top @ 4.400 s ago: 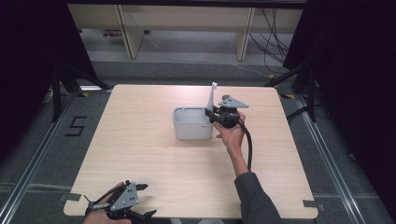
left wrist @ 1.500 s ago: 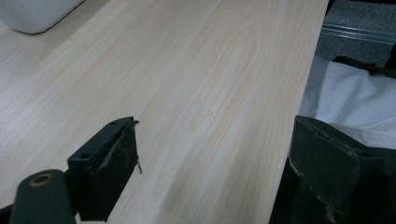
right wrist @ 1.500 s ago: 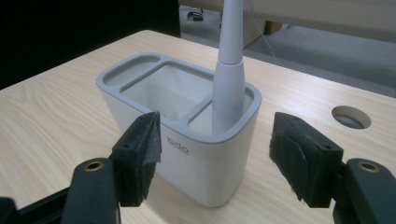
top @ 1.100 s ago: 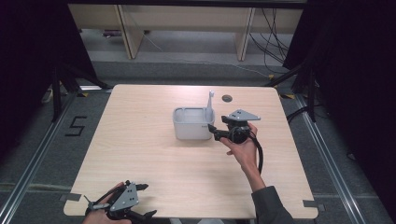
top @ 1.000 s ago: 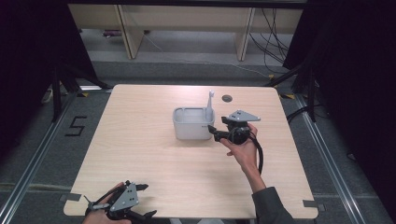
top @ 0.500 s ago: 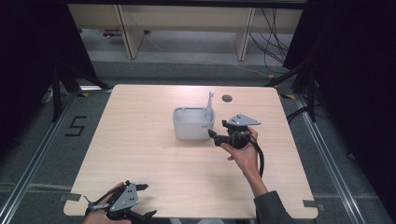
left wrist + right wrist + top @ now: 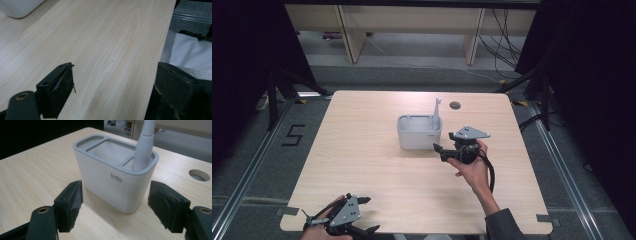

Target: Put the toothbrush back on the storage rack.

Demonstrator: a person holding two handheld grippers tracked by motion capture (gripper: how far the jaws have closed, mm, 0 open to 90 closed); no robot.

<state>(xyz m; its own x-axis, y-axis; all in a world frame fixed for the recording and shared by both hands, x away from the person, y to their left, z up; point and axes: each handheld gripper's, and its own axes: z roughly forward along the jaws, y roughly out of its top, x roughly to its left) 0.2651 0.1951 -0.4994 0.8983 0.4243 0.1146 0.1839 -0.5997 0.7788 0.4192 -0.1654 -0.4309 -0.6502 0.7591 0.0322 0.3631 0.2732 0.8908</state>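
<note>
Wooden table (image 7: pixel 377 150) mostly bare, white caddy (image 7: pixel 419 132) mid-table, right gripper (image 7: pixel 443 151) just beside it (fingers spread), left gripper (image 7: pixel 362 220) spread at near edge.

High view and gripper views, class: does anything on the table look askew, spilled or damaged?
Nothing stands out. The white plastic organiser with a grey rim sits upright on the light wooden table, and the pale grey handled tool stands in its end compartment. Nothing is spilled.

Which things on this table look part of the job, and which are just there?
In play:
- white holder, in front of the open right gripper
- grey utensil handle, upright in the holder's end compartment

Not in play:
- table's cable hole
- left gripper, open at the near table edge
</note>
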